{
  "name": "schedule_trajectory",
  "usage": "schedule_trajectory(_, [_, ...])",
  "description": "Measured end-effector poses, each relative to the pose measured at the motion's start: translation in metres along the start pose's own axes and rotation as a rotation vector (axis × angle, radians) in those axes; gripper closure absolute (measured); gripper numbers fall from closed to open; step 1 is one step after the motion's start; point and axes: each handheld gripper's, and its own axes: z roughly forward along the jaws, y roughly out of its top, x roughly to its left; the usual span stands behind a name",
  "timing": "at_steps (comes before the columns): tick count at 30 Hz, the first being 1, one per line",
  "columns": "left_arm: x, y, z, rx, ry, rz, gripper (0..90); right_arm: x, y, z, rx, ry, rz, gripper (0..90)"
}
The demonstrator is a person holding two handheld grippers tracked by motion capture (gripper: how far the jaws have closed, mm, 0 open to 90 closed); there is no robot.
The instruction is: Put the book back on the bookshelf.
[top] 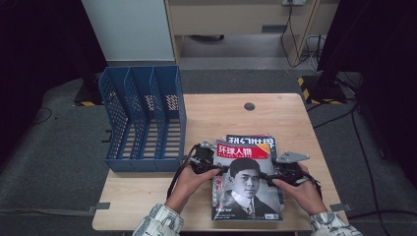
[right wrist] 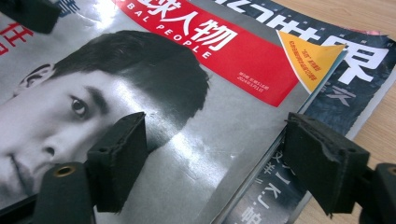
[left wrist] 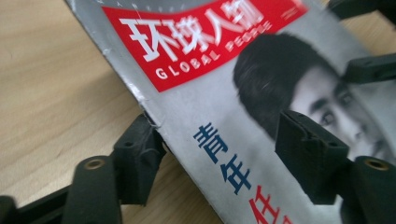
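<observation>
Plainly glossy, the grey magazine (top: 247,181) bears a red title band, corner apparently curled.

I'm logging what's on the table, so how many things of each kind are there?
Magazines: at least 2, a top magazine and a magazine beneath; more may be hidden in the stack
File rack: 1
Grippers: 2, left gripper, right gripper
Total: 5

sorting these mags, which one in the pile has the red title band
The top magazine, with the black-and-white portrait cover and a red band reading Global People. The magazine beneath is dark with white characters and only peeks out at the far edge.
</observation>
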Motion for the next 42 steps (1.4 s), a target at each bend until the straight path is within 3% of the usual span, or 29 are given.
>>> schedule_trajectory(4, [-0.003,0.011,-0.006,-0.005,-0.035,0.009,39.2,-0.001,0.001,0.000,-0.003,-0.004,-0.002,25.0])
schedule_trajectory(10, [-0.004,0.027,0.000,0.068,-0.058,0.016,40.0,-0.001,0.002,0.000,-0.003,-0.015,-0.001,28.9])
schedule_trajectory(14, [-0.003,0.034,0.006,0.086,-0.067,0.031,41.8,-0.003,0.002,0.000,-0.007,-0.009,0.001,31.4])
schedule_trajectory(21, [0.000,0.040,0.017,0.074,-0.088,0.004,44.0,-0.002,0.004,0.003,-0.016,-0.012,-0.007,33.3])
schedule_trajectory(25, [0.002,0.044,0.018,0.048,-0.120,-0.036,46.5,-0.001,0.004,0.003,-0.019,-0.017,-0.023,35.1])
schedule_trajectory(35, [-0.005,0.053,0.019,0.045,-0.121,-0.012,52.4,0.000,0.004,0.002,-0.028,-0.029,-0.022,38.7])
schedule_trajectory(38, [-0.006,0.055,0.019,0.020,-0.125,0.003,63.4,-0.001,0.004,0.002,-0.030,-0.029,-0.022,38.7])
schedule_trajectory(42, [-0.006,0.056,0.022,0.027,-0.109,-0.002,71.1,-0.001,0.003,0.002,-0.033,-0.027,-0.022,38.3])
